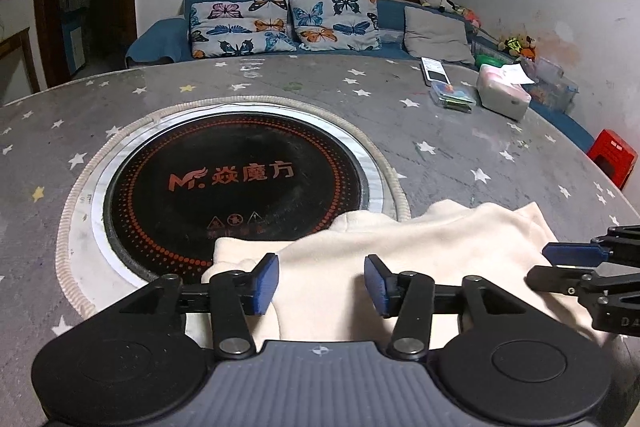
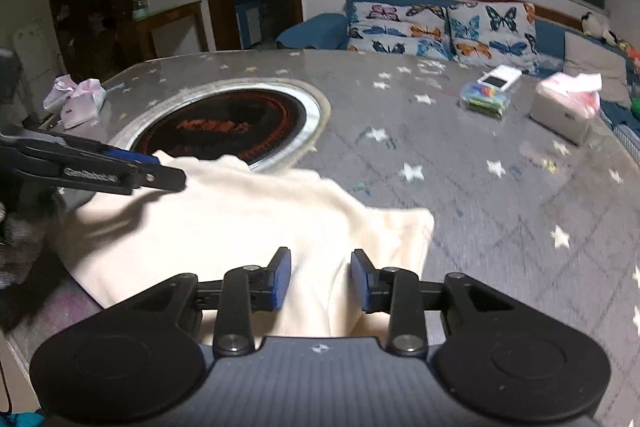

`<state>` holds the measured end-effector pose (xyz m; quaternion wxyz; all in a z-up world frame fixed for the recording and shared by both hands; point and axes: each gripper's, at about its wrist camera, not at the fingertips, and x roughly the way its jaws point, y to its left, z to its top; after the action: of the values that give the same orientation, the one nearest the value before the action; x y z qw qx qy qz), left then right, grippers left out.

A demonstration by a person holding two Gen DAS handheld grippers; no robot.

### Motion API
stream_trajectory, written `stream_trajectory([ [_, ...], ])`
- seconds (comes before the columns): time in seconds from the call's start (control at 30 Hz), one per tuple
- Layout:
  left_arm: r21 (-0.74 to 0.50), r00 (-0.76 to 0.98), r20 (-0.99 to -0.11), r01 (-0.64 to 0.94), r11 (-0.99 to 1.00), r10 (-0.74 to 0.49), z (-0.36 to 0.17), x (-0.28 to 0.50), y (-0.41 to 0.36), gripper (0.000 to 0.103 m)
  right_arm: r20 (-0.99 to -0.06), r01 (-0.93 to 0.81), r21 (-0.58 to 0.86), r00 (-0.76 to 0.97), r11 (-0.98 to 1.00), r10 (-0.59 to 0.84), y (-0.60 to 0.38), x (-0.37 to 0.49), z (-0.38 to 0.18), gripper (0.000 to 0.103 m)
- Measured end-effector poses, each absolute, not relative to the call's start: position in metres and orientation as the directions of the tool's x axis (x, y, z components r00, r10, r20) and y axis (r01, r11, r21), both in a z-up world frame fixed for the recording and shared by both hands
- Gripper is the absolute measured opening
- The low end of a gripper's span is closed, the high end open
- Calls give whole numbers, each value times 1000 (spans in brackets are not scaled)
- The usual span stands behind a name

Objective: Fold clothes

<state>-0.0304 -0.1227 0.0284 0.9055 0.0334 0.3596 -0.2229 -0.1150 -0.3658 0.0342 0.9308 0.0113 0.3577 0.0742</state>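
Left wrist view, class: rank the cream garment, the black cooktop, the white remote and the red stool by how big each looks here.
1. Cooktop
2. Garment, partly hidden by the grippers
3. Stool, cut off by the table edge
4. Remote

Stool and remote look close in size, and both are far, so their order is unsure.

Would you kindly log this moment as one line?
task: fold clothes | cream garment on table, partly over cooktop | left gripper open | right gripper open

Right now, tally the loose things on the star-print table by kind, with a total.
Cream fleece garment: 1
White tissue boxes: 2
Clear plastic box of coloured bits: 1
White remote control: 1
Total: 5
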Motion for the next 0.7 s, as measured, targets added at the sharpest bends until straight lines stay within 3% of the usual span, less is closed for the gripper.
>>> stream_trajectory([
  [0.23,-64,655,-676,403,913,-336,30,-41,-122,64,-640,-137,63,754,989,145,-362,-127,45,36],
  [0.3,-57,659,-676,399,915,-330,31,-45,-122,68,-632,-149,67,759,987,158,-359,-130,47,41],
  [0.7,6,686,-674,377,926,-275,37,-66,-123,84,-646,-180,70,741,981,182,-348,-150,39,50],
])
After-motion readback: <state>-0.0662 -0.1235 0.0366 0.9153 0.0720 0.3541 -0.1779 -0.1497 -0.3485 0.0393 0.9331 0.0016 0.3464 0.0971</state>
